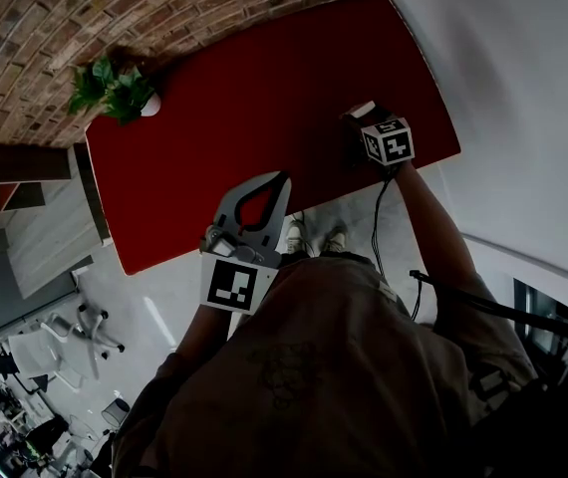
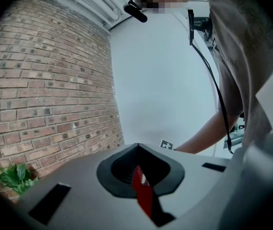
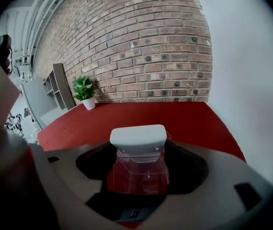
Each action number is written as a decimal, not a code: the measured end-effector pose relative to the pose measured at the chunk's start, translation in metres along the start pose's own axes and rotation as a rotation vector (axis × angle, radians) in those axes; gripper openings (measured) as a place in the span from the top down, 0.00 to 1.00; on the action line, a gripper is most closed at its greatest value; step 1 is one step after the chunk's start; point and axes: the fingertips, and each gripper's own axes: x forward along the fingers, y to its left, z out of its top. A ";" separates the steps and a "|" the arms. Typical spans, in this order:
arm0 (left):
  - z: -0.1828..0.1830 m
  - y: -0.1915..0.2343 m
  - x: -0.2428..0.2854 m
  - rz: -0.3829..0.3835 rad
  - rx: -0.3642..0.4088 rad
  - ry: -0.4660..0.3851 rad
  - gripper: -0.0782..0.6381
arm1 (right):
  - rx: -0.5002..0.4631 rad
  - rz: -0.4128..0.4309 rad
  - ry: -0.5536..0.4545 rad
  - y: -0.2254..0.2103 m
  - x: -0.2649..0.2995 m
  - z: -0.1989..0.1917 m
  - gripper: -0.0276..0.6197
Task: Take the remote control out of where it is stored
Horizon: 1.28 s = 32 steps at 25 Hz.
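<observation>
The remote control is not showing in any view, so its heading and long axis cannot be told. What is showing is a clear plastic case (image 3: 138, 169) with a pale grey rounded cap (image 3: 137, 136). Its cap is running crosswise to the jaws, and its see-through body is reaching back from the cap toward the camera, with the dark red bench (image 1: 264, 88) glowing through it.

The right hand-held gripper (image 1: 367, 119) is clamping that case. Its jaws are standing only as far apart as the cap is wide, one tip on each side. The whole thing is hovering over the bench's right-hand end, near the front edge, and pointing along the bench top toward the brick wall (image 3: 141, 42) behind it. The right forearm (image 1: 428, 217) is stretching out nearly straight from the shoulder to that end of the bench.

The left hand-held gripper (image 1: 283, 179) is clenched, its tips meeting, with nothing between them but a sliver of red bench seen through the loop. It is poking over the bench's front edge near the middle, with its marker cube (image 1: 236, 285) hanging off the bench on the person's side and the left arm tucked in close to the body.

A small green potted plant in a white pot (image 1: 115, 88) is sitting at the bench's far left corner.
</observation>
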 end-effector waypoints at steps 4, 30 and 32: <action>0.000 -0.003 0.001 -0.002 -0.002 0.005 0.88 | 0.013 -0.017 -0.012 -0.004 -0.001 0.001 0.50; 0.001 -0.013 0.007 -0.006 -0.001 0.005 0.88 | -0.037 -0.003 -0.027 0.000 -0.005 0.007 0.51; 0.002 -0.014 0.008 -0.008 -0.004 -0.002 0.88 | -0.036 -0.003 -0.032 0.000 -0.008 0.010 0.51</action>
